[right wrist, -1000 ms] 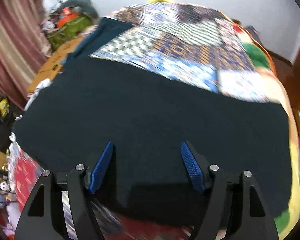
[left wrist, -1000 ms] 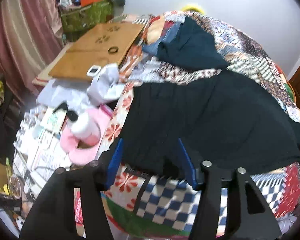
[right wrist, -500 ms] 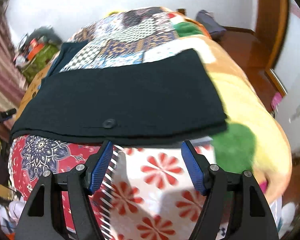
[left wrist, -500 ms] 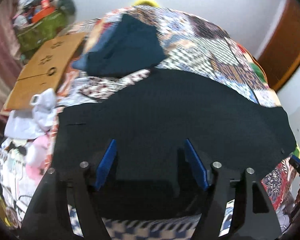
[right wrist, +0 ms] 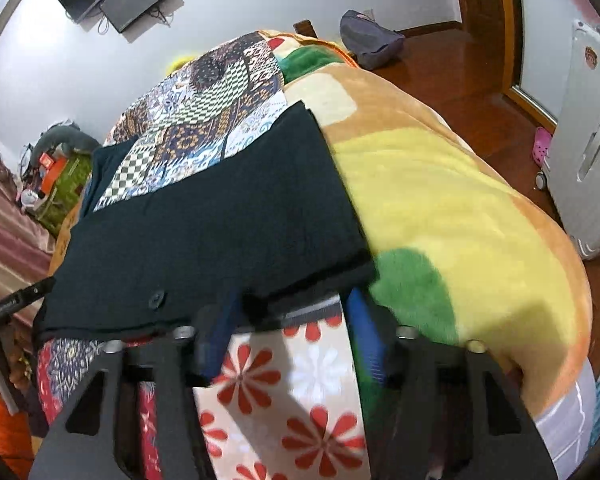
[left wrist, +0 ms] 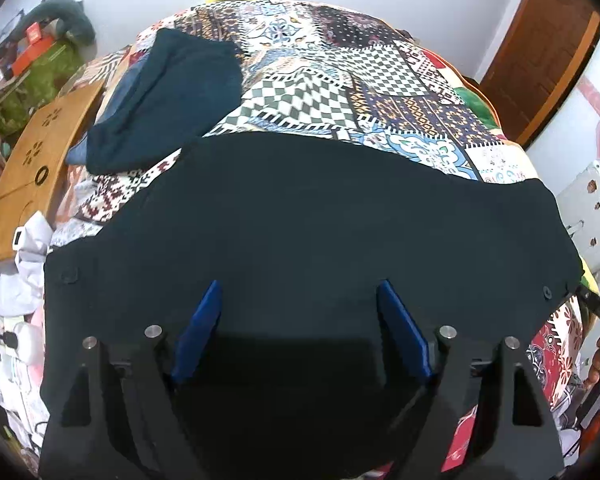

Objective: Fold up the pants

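The pants [left wrist: 300,216] lie spread flat across the quilt [left wrist: 340,80], waistband toward the right edge of the bed, where a button [right wrist: 156,299] shows. Over the last second both grippers have swung apart: the left gripper [left wrist: 300,320] now hangs over the middle of the dark cloth, jaws wide open and holding nothing, while the right gripper [right wrist: 290,320] has moved from above the fabric to the near corner by the button. Its jaws also stand wide, with the cloth's edge just at the fingertips but not pinched. This reads as positioning for a grasp; the fold itself is not yet begun. Another dark garment [left wrist: 168,100] sits farther back.
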Demonstrator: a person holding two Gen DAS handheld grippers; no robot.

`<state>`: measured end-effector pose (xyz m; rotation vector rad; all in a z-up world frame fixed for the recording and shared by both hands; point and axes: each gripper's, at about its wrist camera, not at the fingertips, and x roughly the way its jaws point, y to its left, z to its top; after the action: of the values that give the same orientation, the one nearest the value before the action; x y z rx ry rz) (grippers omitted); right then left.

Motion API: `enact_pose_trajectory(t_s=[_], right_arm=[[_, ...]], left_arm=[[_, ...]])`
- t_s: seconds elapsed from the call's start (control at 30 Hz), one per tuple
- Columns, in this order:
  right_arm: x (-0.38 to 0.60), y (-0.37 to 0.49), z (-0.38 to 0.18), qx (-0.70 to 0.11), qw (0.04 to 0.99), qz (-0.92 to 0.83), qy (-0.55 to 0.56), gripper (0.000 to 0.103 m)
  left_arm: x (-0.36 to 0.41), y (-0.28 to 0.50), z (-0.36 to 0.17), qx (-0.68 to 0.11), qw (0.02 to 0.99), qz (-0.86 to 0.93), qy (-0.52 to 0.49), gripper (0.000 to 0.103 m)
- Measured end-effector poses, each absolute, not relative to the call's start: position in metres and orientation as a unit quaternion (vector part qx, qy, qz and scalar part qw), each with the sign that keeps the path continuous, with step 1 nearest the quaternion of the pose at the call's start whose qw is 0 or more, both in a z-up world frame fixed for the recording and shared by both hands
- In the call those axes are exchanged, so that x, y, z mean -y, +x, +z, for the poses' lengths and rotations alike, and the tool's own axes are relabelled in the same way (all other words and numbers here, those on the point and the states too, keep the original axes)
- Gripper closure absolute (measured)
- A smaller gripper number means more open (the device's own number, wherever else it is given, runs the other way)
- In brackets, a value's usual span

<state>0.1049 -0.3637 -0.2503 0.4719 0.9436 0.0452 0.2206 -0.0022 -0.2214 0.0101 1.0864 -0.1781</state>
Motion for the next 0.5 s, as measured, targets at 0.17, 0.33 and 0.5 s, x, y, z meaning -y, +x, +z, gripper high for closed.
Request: enact_pose_trajectory(t_s=[0.17, 0.33, 0.5], right_arm=[[0.375, 0.109, -0.248, -0.420, 0.872, 0.013, 0.251, 0.089], [0.374, 0.117, -0.238, -0.397, 0.891, 0.022, 0.220, 0.094], [0.389, 0.129, -0.219, -0.361, 0.910, 0.017, 0.203, 0.095]], left_arm=[[0.020, 0.220, -0.220, -0.514, 0.852, -0.095, 0.028, 0.022], [0.031, 0.223, -0.220, -0.518, 0.850, -0.093, 0.038, 0.021], [0.043, 0.229, -0.221, -0.522, 0.846, -0.096, 0.043, 0.021]])
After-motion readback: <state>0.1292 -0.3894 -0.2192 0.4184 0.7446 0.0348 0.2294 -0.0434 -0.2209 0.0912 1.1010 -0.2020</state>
